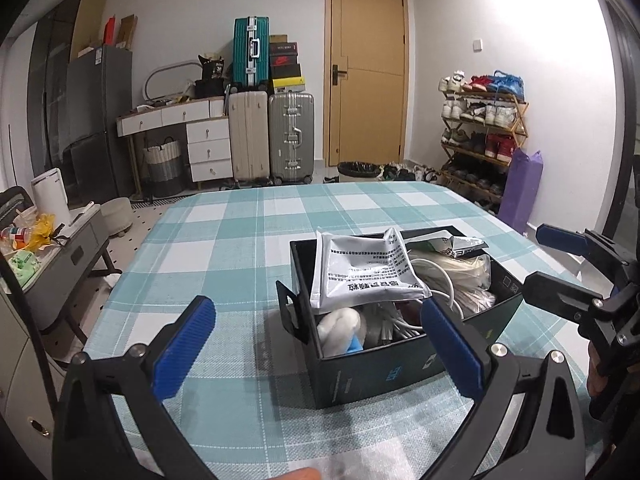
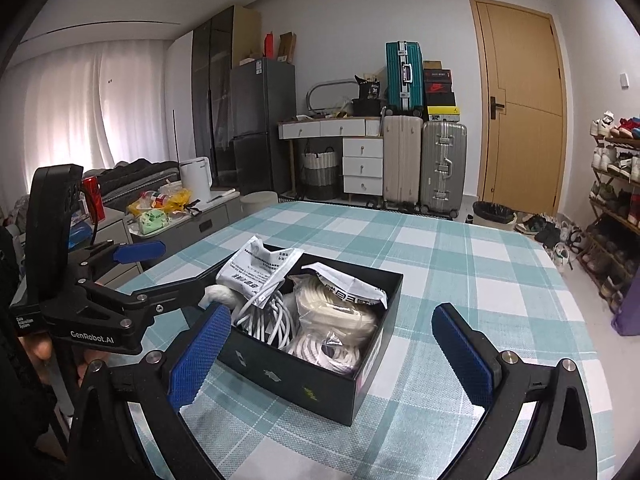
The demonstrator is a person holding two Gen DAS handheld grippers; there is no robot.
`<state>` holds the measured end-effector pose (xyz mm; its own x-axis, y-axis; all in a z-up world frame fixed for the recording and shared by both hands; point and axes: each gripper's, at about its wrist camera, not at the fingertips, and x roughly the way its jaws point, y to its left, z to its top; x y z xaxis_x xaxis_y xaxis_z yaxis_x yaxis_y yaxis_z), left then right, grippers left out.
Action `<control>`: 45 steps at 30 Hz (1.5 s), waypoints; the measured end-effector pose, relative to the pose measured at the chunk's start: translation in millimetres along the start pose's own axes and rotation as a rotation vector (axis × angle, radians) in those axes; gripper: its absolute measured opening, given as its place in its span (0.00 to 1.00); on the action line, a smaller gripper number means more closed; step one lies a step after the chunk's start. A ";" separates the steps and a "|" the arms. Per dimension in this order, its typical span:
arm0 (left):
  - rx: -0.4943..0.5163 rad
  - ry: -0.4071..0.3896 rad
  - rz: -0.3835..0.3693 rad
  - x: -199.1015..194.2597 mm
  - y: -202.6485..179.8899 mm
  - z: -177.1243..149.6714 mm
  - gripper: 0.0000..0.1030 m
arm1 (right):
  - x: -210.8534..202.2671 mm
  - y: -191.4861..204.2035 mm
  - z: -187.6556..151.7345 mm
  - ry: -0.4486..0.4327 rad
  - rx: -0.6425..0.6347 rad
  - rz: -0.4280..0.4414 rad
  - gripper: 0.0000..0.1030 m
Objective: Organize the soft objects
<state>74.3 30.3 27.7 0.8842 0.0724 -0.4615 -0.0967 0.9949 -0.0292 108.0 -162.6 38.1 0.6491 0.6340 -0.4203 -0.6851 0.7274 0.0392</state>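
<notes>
Box (image 2: 320, 380), black cardboard, sat open on the teal checked tablecloth (image 2: 460, 264), packed with a silver foil pouch (image 1: 360, 268), coiled white cables (image 2: 272, 320), bagged white cord (image 2: 340, 316) and a white plush item (image 1: 340, 324). Left gripper (image 1: 320, 344) hovered at the box's near corner, jaws spread wide, holding nothing. Right gripper (image 2: 332, 356) hovered above the box's near side, jaws likewise wide apart and empty.

A table (image 1: 248, 232) covered in a teal-and-white checked cloth (image 2: 460, 264) carries a single open black box (image 1: 384, 376), set toward its near side and right of centre in the left wrist view, packed with soft items.
</notes>
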 end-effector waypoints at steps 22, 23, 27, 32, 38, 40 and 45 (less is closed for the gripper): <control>-0.038 -0.024 0.018 -1.8 6.4 -4.3 1.00 | 1.0 -1.3 -9.4 -0.028 0.016 0.007 0.99; -0.036 -0.025 0.019 -2.4 5.7 -4.4 1.00 | 0.5 -1.1 -9.4 -0.032 0.016 0.007 0.99; -0.029 -0.031 0.018 -3.7 4.4 -4.2 1.00 | -1.6 -0.2 -9.5 -0.044 0.013 0.008 0.99; -0.031 -0.033 0.018 -4.7 4.1 -4.1 1.00 | -2.0 -0.3 -10.2 -0.046 0.012 0.011 0.99; -0.032 -0.033 0.018 -6.2 2.6 -3.7 1.00 | -1.6 -0.4 -10.4 -0.045 0.013 0.011 0.99; -0.033 -0.034 0.016 -6.0 3.0 -4.0 1.00 | -1.4 -0.4 -10.3 -0.046 0.012 0.011 0.99; -0.033 -0.033 0.018 -6.0 2.8 -4.1 1.00 | -1.5 -0.5 -10.1 -0.046 0.012 0.011 0.99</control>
<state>66.9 32.3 26.7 0.8968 0.0929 -0.4325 -0.1271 0.9906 -0.0508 104.0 -166.6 29.6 0.6563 0.6530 -0.3779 -0.6882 0.7234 0.0549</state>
